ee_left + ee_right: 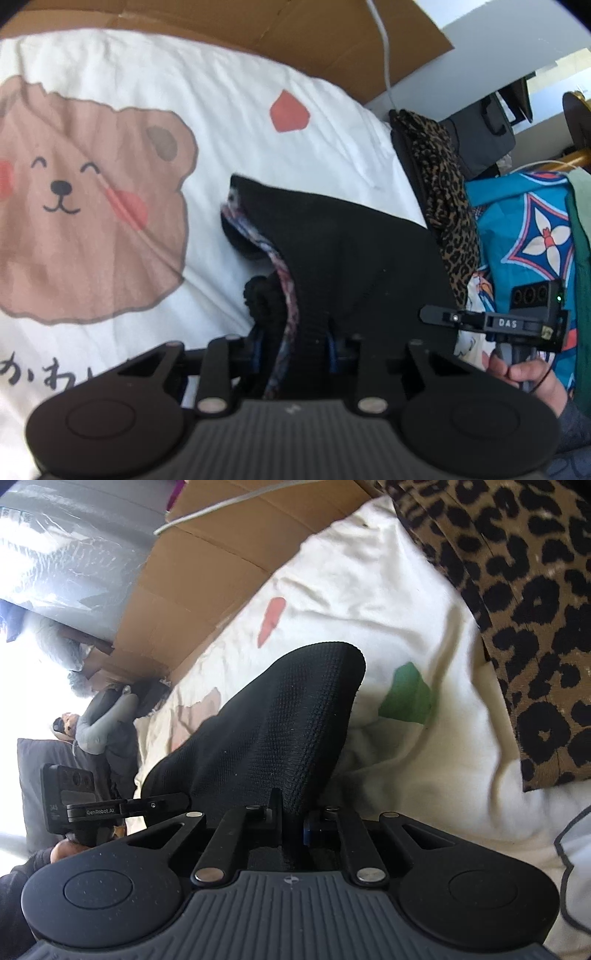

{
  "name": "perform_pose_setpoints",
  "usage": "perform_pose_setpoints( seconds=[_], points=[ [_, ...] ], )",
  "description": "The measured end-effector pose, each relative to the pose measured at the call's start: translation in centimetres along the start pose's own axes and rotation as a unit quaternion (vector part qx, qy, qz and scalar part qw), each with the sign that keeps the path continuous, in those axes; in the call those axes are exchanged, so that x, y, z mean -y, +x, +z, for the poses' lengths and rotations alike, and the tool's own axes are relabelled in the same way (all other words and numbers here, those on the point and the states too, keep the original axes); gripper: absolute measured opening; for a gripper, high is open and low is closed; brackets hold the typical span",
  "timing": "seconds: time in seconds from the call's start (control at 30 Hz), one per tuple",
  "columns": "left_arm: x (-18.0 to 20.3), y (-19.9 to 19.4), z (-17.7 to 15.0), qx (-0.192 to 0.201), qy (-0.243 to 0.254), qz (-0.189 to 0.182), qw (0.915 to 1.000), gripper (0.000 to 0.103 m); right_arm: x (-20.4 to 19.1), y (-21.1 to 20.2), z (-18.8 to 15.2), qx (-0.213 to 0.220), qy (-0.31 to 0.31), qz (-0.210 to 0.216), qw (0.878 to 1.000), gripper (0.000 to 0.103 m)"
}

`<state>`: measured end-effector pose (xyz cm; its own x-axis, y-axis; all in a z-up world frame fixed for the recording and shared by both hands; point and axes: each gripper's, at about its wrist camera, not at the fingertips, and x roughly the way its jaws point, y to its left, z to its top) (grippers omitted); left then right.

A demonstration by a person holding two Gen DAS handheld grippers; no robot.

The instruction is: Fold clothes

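Both jaws are clamped on the black garment, the left gripper and right gripper lifting it over the bed sheet; it seems mid-fold, and next needs laying down flat.

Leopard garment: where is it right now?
The leopard garment lies folded at the right edge of the white bear sheet, between the held black garment and blue fabric; it fills the right wrist view's upper right.

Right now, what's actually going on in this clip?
A person is folding clothes on a bed with a handheld claw in each hand. Both the left claw and the right claw are shut on the same black knit garment, which has a patterned lining and is held up off the white bear-print bedding. A leopard-print garment lies beside it on the bed. The fold does not look finished.
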<state>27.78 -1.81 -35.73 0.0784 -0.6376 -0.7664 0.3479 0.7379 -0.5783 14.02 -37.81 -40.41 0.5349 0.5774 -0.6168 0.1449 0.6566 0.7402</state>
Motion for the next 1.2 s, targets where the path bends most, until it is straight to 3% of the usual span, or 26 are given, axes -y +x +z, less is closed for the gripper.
perform_pose_setpoints(
  seconds=[0.53, 0.87, 1.2],
  points=[
    [7.0, -7.8, -3.1, 0.086, 0.029, 0.047, 0.9948, 0.031, -5.7, -6.0, -0.5, 0.027, -0.062, 0.005, 0.998, 0.008],
    [12.1, -13.4, -4.5, 0.138, 0.025, 0.049, 0.9888, 0.031, -12.8, -12.0, 1.2, 0.045, -0.115, -0.004, 0.992, 0.008],
    [18.8, -21.4, -4.5, 0.204, 0.044, 0.055, 0.9765, 0.031, -22.8, -19.7, 4.0, 0.068, -0.177, -0.007, 0.982, 0.008]
  ],
)
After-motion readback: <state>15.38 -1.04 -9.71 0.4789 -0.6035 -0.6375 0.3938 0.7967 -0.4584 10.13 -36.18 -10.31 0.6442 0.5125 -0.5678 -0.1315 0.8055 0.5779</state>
